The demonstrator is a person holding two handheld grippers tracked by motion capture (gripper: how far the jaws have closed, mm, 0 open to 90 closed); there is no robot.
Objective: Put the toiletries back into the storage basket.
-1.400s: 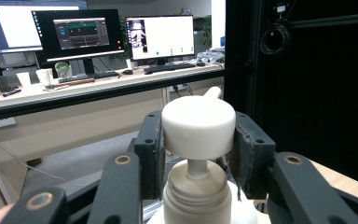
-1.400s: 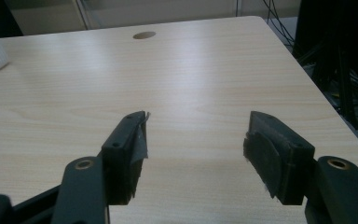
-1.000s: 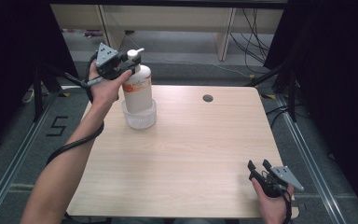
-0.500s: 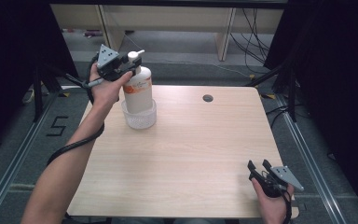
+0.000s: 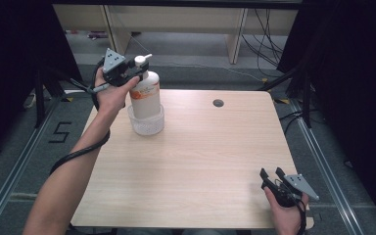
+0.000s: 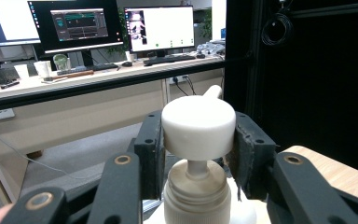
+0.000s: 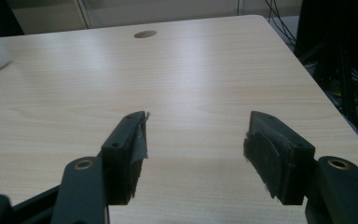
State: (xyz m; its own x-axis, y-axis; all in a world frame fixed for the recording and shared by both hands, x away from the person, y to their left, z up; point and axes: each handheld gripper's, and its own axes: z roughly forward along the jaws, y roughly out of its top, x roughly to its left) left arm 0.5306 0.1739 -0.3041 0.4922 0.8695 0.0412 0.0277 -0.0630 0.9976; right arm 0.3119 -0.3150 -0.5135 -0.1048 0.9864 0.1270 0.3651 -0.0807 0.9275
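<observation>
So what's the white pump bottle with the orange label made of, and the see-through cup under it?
The white pump bottle looks like smooth matte plastic, its cap ridged. The see-through cup seems clear plastic, maybe glass: the bottle's base shows through. The table looks like pale wood-grain laminate.

pump bottle [image 5: 144, 95] label print too small to read; clear cup [image 5: 146, 122] hides its base
</observation>
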